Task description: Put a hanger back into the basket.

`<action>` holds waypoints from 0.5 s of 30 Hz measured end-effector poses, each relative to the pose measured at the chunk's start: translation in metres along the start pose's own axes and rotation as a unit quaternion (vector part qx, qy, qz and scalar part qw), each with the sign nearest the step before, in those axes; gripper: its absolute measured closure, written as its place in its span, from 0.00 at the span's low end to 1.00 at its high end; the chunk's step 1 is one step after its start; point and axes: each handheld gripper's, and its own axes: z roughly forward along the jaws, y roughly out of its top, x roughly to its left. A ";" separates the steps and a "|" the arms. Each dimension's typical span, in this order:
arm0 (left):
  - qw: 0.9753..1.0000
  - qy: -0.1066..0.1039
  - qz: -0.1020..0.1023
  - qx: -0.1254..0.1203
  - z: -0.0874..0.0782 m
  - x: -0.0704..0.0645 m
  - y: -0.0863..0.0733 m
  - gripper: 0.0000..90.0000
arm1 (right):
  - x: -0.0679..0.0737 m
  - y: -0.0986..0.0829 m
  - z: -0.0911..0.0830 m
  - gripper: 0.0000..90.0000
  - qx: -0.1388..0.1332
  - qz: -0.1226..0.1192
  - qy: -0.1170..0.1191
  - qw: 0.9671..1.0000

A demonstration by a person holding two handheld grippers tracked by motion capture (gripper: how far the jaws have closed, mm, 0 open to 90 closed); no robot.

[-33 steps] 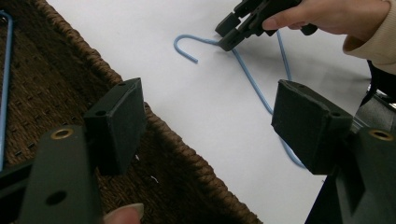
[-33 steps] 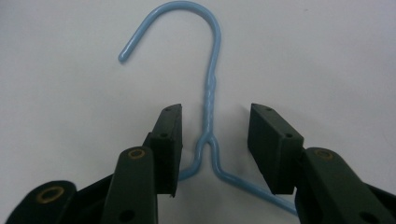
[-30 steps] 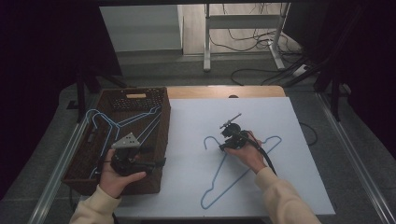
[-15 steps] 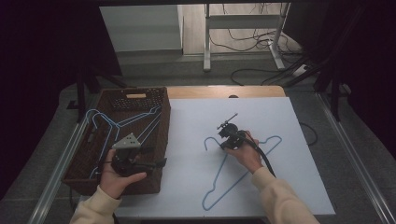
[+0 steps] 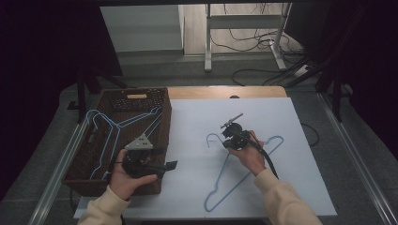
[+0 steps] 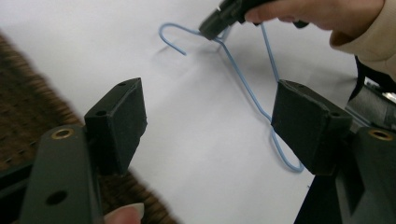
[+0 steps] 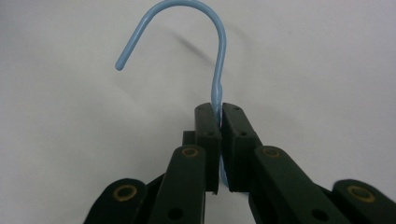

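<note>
Nearest, my left gripper (image 5: pixel 170 165) hangs with jaws wide apart over the wicker basket (image 5: pixel 89 164) edge. Farther out, my right gripper (image 7: pixel 219 122) pinches the thin blue wire hanger (image 5: pixel 234 176) at its neck; the pads hide the twisted join. It lies on white paper (image 5: pixel 197 126).

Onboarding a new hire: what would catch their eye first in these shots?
Probably the blue wire hanger lying on the white tabletop, with the right gripper shut on its neck just below the hook. At the left, more blue hangers lie in a brown wicker basket, where the left gripper waits open.
</note>
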 end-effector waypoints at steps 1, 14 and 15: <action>1.000 -0.003 0.002 0.004 0.003 -0.003 0.002 0.30 | 0.000 0.000 -0.002 0.96 -0.002 0.000 0.000 1.000; 0.997 -0.047 -0.001 0.059 0.061 -0.031 0.020 0.29 | -0.001 -0.002 -0.009 0.96 -0.013 0.006 0.006 1.000; 0.997 -0.050 -0.004 0.067 0.068 -0.033 0.022 0.30 | -0.001 -0.002 -0.009 0.96 -0.013 0.006 0.006 1.000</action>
